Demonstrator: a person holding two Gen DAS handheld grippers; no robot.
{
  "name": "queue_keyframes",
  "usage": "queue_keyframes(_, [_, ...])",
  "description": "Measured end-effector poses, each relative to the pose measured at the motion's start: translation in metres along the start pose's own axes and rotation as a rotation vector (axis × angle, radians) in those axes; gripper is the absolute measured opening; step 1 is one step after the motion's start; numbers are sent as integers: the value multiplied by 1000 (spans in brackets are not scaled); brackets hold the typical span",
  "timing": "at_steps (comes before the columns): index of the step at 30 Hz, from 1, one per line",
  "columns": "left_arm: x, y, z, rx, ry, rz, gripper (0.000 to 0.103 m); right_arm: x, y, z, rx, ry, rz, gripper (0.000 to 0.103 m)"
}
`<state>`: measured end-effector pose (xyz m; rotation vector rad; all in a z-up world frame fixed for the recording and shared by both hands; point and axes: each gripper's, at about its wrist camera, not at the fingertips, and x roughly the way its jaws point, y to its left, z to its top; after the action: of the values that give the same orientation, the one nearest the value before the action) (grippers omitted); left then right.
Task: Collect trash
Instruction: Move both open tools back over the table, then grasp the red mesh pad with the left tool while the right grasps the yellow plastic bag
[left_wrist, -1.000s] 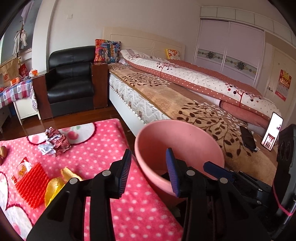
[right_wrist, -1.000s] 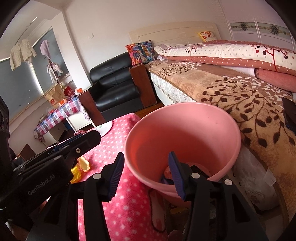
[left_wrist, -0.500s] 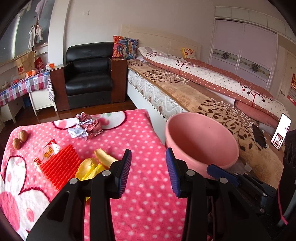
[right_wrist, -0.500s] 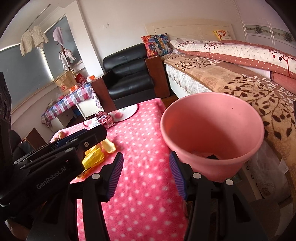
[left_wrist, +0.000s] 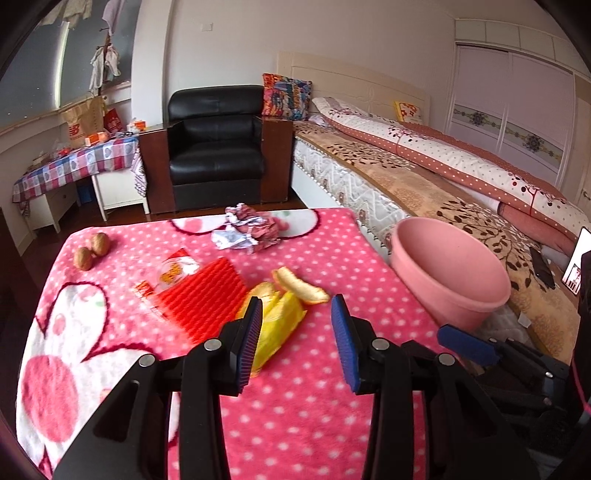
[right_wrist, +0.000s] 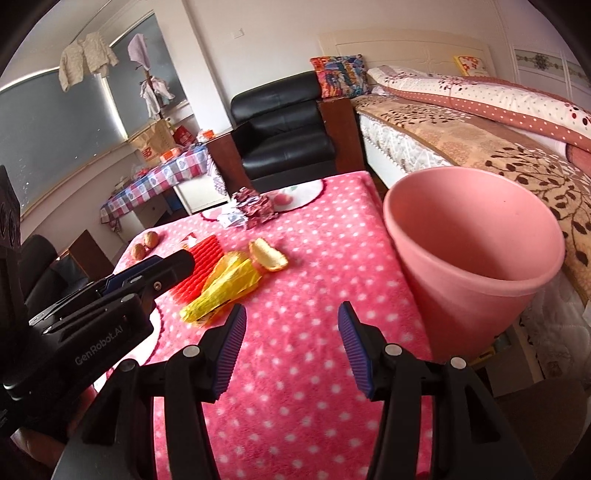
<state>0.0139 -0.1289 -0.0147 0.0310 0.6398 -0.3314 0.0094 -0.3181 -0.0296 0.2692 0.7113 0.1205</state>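
So, between pickups: left gripper (left_wrist: 295, 332) and right gripper (right_wrist: 291, 341) both gaping, holding nothing. Crinkly yellow plastic wrapper (left_wrist: 275, 326) on pink polka-dot fleece blanket (left_wrist: 295, 406), just beyond left fingertips. Next: probably nip wrapper, carry to round pink plastic bin (right_wrist: 476, 258) beside table edge

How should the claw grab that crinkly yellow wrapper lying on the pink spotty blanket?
Probably pinch the crinkly yellow wrapper across its narrow width near the middle, coming down from above. It lies flat and long on the pink spotted blanket, so the sides offer little; its puffed folds give the open left gripper something to squeeze.
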Motion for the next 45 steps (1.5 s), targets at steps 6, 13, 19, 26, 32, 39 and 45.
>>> queue_keyframes(6, [-13,24,-12,-44,-7,34,39,0,19,-4,-60,12,27,51])
queue_keyframes(13, [-19,51,-16,-72,-26,56,39,6,35,-9,-107,47,56,60])
queue_keyframes(19, [-23,90,-4,-113,-46,86,39,25,53,-6,-169,97,35,60])
queue_keyframes(26, [-20,123,11,-154,-29,89,39,69,59,18,-27,176,72,60])
queue_keyframes(32, [-5,106,19,-60,-33,26,39,105,56,24,70,250,58,58])
queue_keyframes(39, [40,94,18,22,49,10,39,124,64,19,57,279,72,38])
queue_keyframes(45, [66,94,12,43,119,39,39,120,55,21,45,272,98,14])
